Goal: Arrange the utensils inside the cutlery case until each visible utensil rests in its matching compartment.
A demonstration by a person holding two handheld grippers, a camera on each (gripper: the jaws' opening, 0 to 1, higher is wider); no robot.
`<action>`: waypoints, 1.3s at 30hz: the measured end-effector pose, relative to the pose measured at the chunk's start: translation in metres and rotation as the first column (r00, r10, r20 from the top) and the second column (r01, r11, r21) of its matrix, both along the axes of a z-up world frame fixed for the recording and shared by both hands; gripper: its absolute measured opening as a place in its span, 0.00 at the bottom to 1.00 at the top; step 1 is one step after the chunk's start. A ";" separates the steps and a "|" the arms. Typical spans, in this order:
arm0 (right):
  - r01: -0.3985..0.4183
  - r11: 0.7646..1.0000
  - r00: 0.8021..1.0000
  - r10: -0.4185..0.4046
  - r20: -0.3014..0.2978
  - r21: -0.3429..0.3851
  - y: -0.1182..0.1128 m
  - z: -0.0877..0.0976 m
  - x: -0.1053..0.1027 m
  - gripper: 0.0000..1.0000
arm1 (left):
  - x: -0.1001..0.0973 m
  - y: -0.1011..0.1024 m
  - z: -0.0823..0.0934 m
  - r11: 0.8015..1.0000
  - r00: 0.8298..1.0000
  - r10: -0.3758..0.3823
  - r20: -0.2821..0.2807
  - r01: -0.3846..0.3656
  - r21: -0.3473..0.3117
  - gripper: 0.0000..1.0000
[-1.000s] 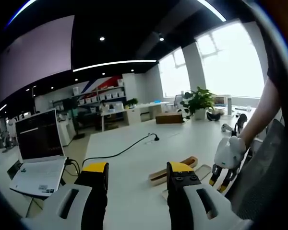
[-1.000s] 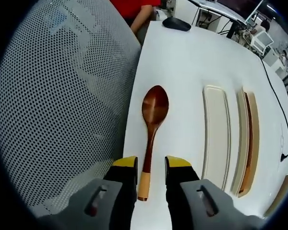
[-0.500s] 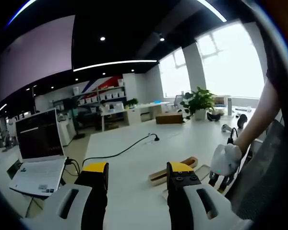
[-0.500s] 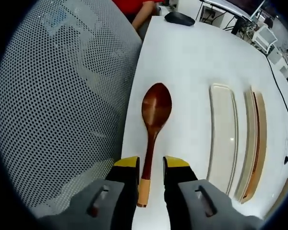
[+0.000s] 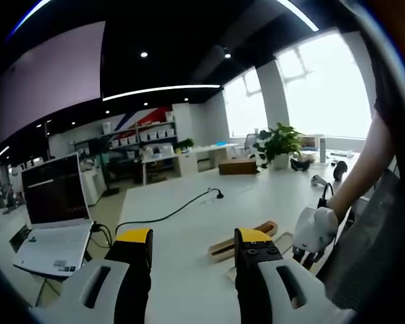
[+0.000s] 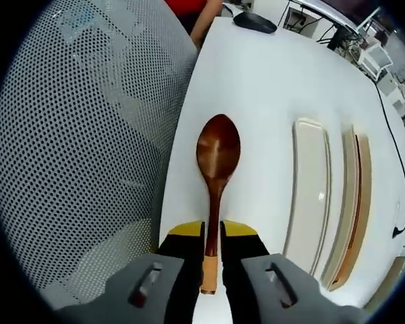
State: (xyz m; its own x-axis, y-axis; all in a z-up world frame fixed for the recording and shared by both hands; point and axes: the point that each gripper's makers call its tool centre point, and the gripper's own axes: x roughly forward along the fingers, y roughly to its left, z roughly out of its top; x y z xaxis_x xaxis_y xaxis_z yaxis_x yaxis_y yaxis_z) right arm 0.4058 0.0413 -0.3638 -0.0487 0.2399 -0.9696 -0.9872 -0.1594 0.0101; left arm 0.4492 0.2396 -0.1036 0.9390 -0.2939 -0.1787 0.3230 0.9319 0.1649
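One spoon, one case, two grippers on a white desk

One wooden spoon; one cutlery case with lid; one laptop; one potted plant; two grippers.

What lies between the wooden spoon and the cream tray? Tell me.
In the right gripper view, only bare white table lies between the wooden spoon, gripped by the right tongs, and the cream tray.

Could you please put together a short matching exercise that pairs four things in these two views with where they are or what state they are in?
Things:
1. wooden spoon
2. left tool
3. laptop
4. potted plant

Places or states:
A. far across the table, by the window
B. open, holding nothing
C. handle clamped in the right tool
D. open on a low stand left of the table

Pairs: 1-C, 2-B, 3-D, 4-A
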 end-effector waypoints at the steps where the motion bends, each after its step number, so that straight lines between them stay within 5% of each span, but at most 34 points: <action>1: 0.002 1.000 1.000 -0.002 0.002 0.003 0.000 0.000 0.001 0.05 | 0.000 0.000 0.000 1.000 1.000 0.000 0.001 0.000 0.001 0.50; 39: 0.066 0.997 0.998 -0.066 -0.002 0.038 0.003 0.020 0.016 0.01 | 0.000 -0.002 -0.002 1.000 1.000 -0.006 -0.008 0.006 0.013 0.50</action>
